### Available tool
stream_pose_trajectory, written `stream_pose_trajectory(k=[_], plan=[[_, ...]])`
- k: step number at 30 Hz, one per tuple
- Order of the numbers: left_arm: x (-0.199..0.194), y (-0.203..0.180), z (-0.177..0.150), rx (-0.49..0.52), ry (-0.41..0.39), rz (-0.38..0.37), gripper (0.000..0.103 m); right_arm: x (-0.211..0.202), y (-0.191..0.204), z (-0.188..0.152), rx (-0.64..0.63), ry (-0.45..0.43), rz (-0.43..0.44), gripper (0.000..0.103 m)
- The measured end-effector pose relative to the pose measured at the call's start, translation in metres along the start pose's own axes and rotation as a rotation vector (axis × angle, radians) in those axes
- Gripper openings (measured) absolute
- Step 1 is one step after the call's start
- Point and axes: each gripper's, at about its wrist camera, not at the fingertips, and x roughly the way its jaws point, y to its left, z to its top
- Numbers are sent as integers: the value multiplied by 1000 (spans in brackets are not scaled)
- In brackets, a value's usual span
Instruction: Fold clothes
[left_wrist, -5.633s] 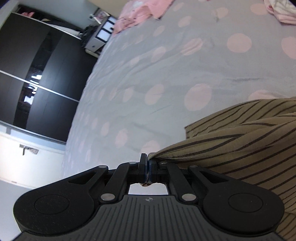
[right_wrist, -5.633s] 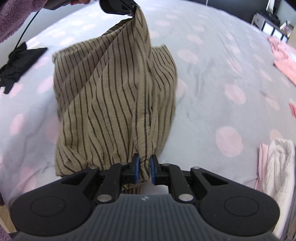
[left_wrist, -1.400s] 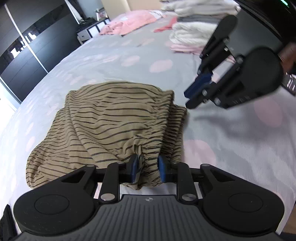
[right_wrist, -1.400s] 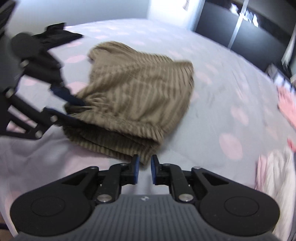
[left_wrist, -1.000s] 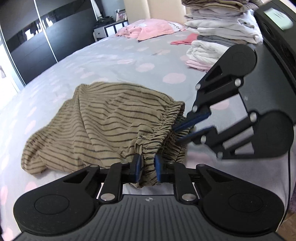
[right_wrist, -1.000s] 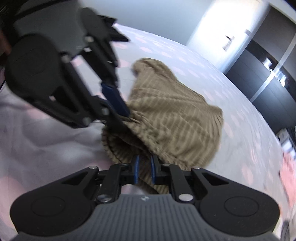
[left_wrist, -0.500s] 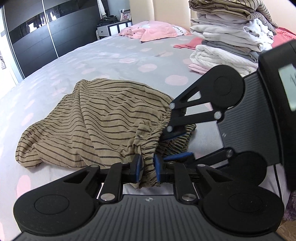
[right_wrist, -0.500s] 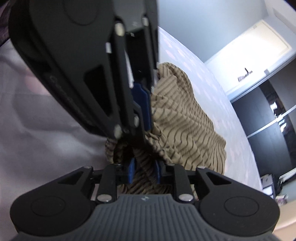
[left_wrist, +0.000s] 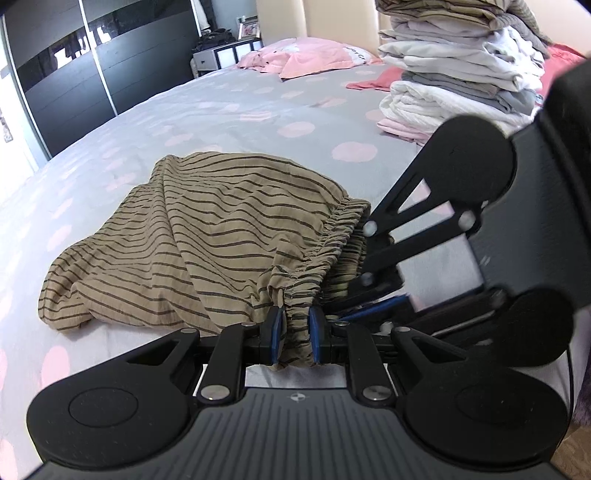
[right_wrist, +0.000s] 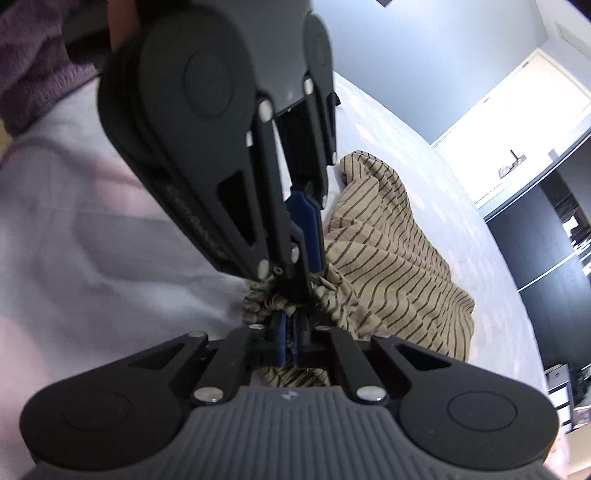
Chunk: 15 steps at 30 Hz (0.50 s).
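An olive garment with dark stripes (left_wrist: 221, 236) lies folded over on the grey bed sheet with pink dots (left_wrist: 229, 107). My left gripper (left_wrist: 294, 332) is shut on the gathered elastic waistband at the garment's near edge. My right gripper (right_wrist: 290, 334) is shut on the same waistband bunch right beside it; the garment (right_wrist: 391, 266) spreads away behind. In the left wrist view the right gripper (left_wrist: 369, 295) comes in from the right, its fingertips buried in the fabric. In the right wrist view the left gripper (right_wrist: 295, 258) reaches down from above onto the bunch.
A tall stack of folded clothes (left_wrist: 461, 62) stands at the far right of the bed. Pink clothes (left_wrist: 306, 55) lie near the headboard. A dark sliding wardrobe (left_wrist: 74, 74) runs along the left. A purple fleece sleeve (right_wrist: 40, 62) shows at upper left.
The right gripper has moved in from the right and closed on the waistband beside the left gripper. The left gripper has kept its hold, and the garment has stayed flat on the bed.
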Motion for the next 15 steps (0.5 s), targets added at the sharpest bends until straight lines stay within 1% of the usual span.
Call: stream_pose_trajectory(k=[5,8,10,12,13,15], plan=[[3,-8,-1,63,0,-9,14,-8,-9,-9,51,3,64,4],[2,-13,-2,113,2,-20,14,-7,-17,-14,67,23,70,4],[0,-18,-4,144,-5,-29,14,-4,-15,-13,83,21,73,4],[-1,-22,-6,170,0,-30,18,-3,2,-6,73,23,67,6],[-1,-25,-7,182,2,-30,22,1,-1,-3,66,27,69,7],[-1,-29,-8,202,8,-34,27,1,-6,-2,67,29,72,12]])
